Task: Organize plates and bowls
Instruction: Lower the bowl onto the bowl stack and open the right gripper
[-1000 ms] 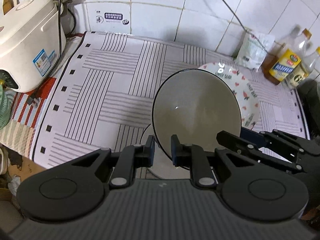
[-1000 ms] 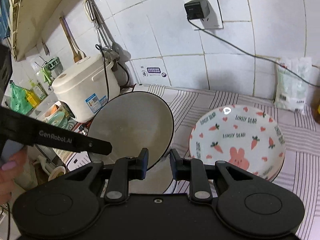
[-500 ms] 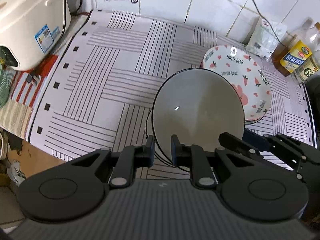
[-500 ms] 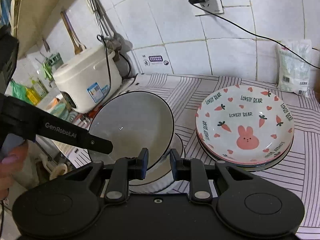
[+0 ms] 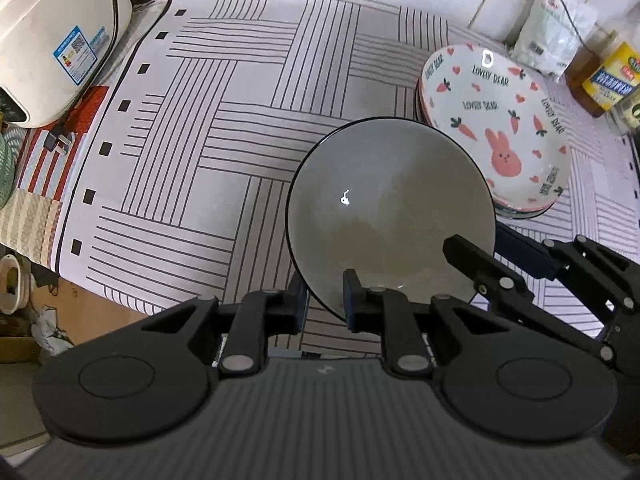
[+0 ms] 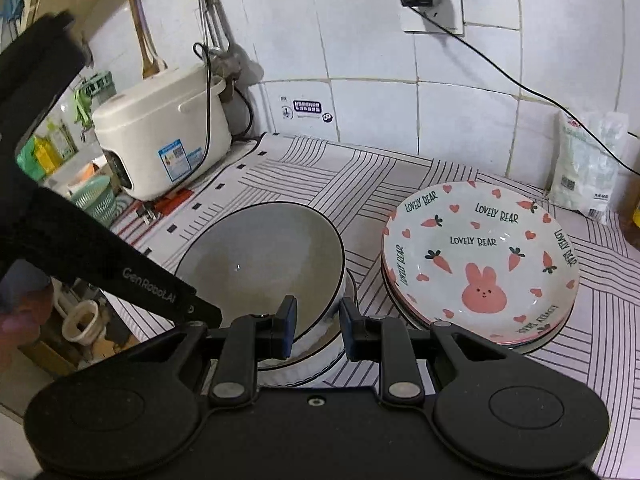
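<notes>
A grey bowl with a dark rim (image 5: 390,204) (image 6: 264,256) is held by both grippers, slightly tilted. It sits in the mouth of a white-sided bowl (image 6: 316,360) below it; whether it rests there fully I cannot tell. My left gripper (image 5: 325,300) is shut on the bowl's near rim. My right gripper (image 6: 318,322) is shut on the rim at another spot and shows as a black arm (image 5: 500,268) at the bowl's right. To the right of the bowls is a stack of rabbit-and-carrot plates (image 5: 500,128) (image 6: 480,256).
A striped cloth (image 5: 240,140) covers the counter, whose edge drops off at the left. A white rice cooker (image 5: 52,40) (image 6: 160,140) stands at the back left, with a bag (image 5: 556,36) and an oil bottle (image 5: 604,76) at the back right. A person's hand (image 6: 20,312) grips the left tool.
Both grippers have come down with the grey bowl. It has gone from steeply tilted above the cloth to nearly level in the lower bowl beside the plates.
</notes>
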